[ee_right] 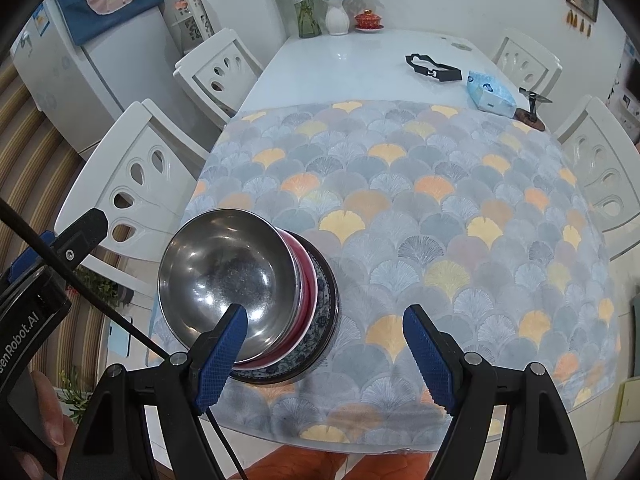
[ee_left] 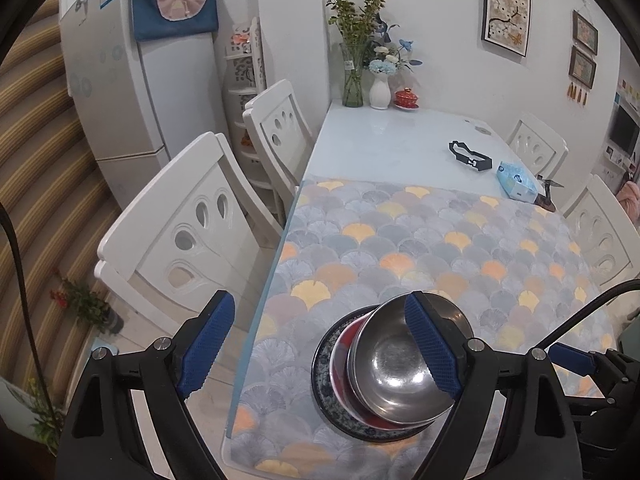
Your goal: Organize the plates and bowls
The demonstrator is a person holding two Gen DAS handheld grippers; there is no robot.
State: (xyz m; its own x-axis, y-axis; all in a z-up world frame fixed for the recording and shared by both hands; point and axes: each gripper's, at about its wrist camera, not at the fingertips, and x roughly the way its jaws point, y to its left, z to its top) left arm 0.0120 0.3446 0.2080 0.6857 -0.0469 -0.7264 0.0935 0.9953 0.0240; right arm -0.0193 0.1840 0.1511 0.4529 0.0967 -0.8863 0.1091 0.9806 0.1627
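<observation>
Bowls and a plate sit in one stack on the patterned cloth that covers the near part of the white table: a steel bowl on top, nested in a red bowl, which rests on a blue-patterned plate. The left claw is spread wide and holds nothing; in its own view the stack lies just ahead of it, behind the inner face of its right-hand finger, while its left-hand finger hangs out past the table edge over the floor. Whether that right-hand finger touches the steel bowl cannot be told. The right claw is also spread and holds nothing; the stack lies ahead of it and to its left, with the tip of its left-hand finger overlapping the near rim of the steel bowl in the picture, contact unclear, and its other finger above bare cloth. Far beyond both claws, at the back of the table, stand a glass vase of greenery, a white vase of blue flowers and a red lidded cup on its saucer. Further to the right of them lie a black strap-like object and a blue tissue pack. White chairs stand along the left side of the table, and a fridge stands further left.
</observation>
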